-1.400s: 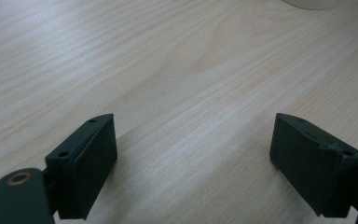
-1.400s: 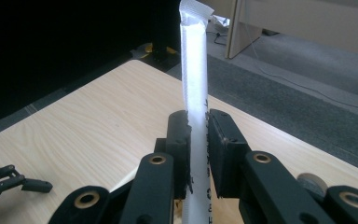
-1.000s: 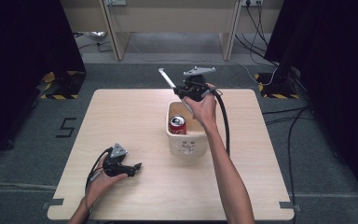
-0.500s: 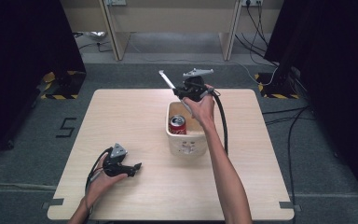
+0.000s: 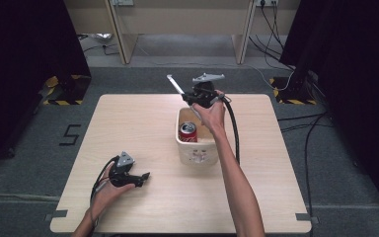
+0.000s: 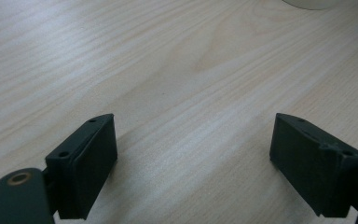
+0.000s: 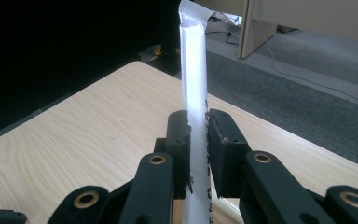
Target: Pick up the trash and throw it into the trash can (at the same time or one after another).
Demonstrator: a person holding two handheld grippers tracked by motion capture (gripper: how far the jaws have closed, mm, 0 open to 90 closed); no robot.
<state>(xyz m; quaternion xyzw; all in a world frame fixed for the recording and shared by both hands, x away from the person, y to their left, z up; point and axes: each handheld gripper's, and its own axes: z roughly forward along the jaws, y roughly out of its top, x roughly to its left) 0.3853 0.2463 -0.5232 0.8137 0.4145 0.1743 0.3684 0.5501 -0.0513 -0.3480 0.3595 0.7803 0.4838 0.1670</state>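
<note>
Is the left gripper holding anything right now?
No. In the left gripper view the left gripper has its jaws wide apart with only bare table between them.

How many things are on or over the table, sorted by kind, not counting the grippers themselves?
Red soda can: 1
Cream plastic bin: 1
White sealed packet, clamped in the right gripper: 1
Total: 3
</note>
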